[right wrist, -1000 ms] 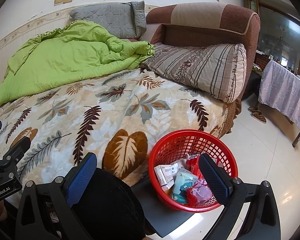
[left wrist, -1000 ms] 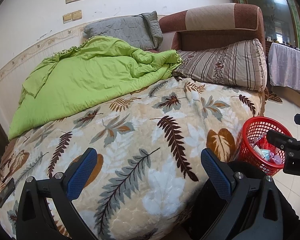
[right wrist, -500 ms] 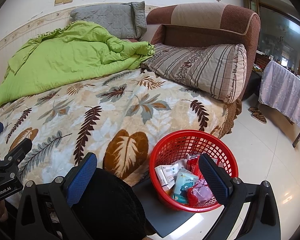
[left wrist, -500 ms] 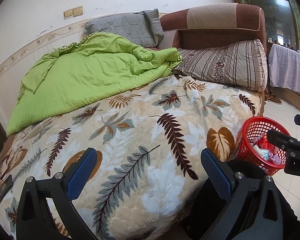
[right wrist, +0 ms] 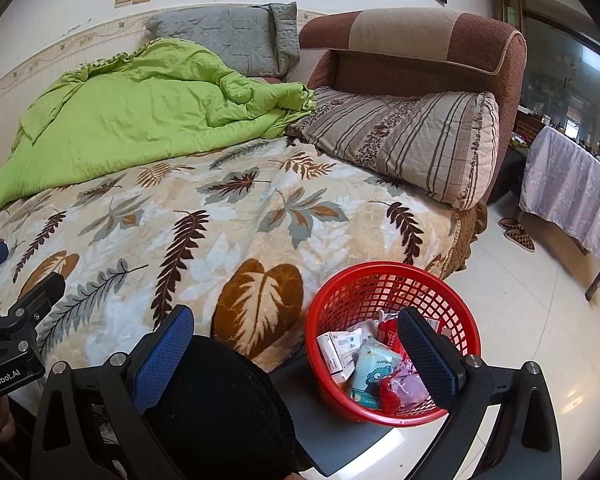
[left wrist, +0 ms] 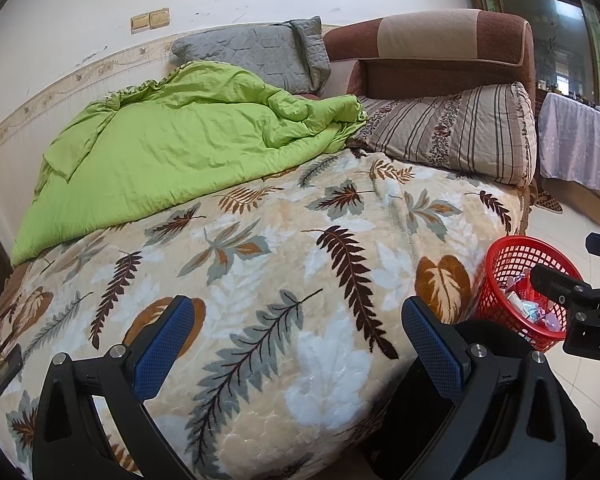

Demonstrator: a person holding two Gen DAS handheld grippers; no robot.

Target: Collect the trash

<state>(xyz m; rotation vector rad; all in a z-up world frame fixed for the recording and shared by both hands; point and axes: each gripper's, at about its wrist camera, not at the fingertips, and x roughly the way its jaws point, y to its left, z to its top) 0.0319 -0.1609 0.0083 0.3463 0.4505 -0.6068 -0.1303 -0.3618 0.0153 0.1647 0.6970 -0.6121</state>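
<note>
Right wrist view: red basket (right wrist: 392, 344) sits on the floor at lower centre-right, beside the bed (right wrist: 220, 220), already holding several wrappers and small packets (right wrist: 374, 372). Bed surface shows no loose trash, though the far side is hard to judge. Collection looks nearly or fully done. Right tool (right wrist: 296, 352) wide open, holding nothing, above the basket's near side. Left tool (left wrist: 296, 340) equally wide, empty, over the blanket at bottom centre.

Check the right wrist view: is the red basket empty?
No, the red basket holds several wrappers and packets.
</note>
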